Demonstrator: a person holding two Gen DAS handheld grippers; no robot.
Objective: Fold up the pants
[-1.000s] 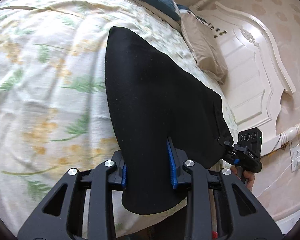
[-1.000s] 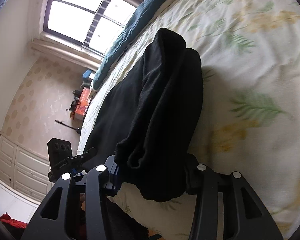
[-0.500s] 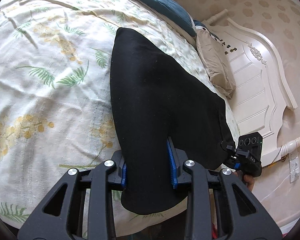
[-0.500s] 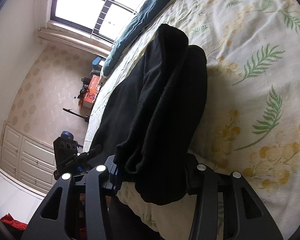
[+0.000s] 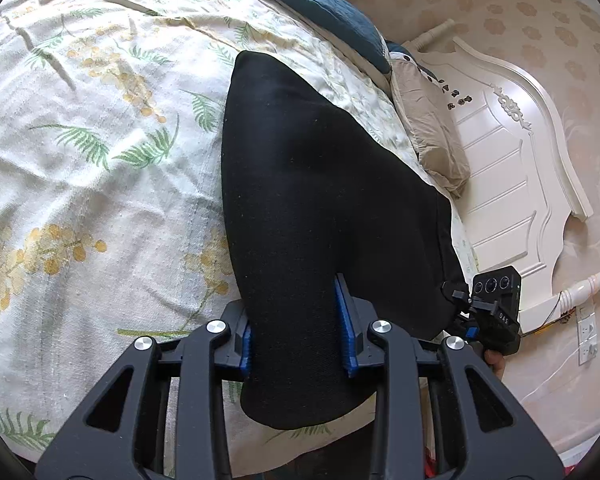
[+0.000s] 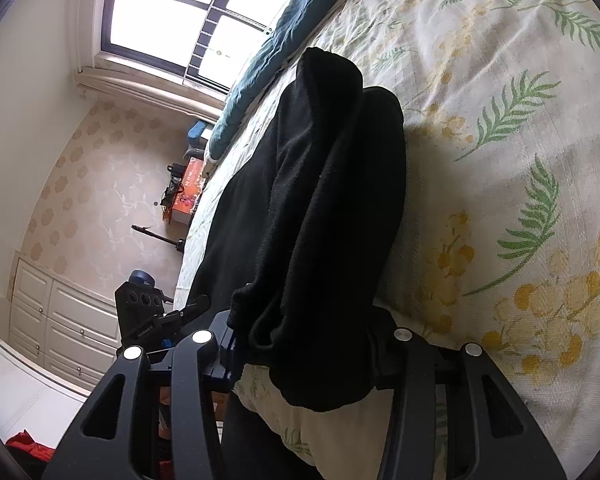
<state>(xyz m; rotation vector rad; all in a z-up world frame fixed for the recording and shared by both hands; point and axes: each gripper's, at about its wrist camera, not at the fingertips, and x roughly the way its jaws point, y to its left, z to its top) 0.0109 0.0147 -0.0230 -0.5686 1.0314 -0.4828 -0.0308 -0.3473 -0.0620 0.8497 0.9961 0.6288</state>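
Observation:
Black pants (image 5: 300, 184) lie on the floral bedspread (image 5: 80, 160), stretched between both grippers near the bed's edge. My left gripper (image 5: 296, 332) is shut on one end of the pants, blue pads pressing the cloth. My right gripper (image 6: 304, 344) is shut on the other end, where the cloth bunches in thick folds (image 6: 324, 200). The right gripper also shows in the left wrist view (image 5: 496, 312), and the left gripper shows in the right wrist view (image 6: 144, 312). The fingertips are hidden under the cloth.
A white headboard (image 5: 512, 152), a beige pillow (image 5: 432, 132) and a blue blanket (image 5: 320, 4) lie at the bed's far side. A window (image 6: 188, 16), white drawers (image 6: 48, 320) and an orange box (image 6: 188, 192) stand beyond the bed.
Both grippers have moved further over the bed with the pants held; more of the bedspread shows in both views. Both grips stay the same.

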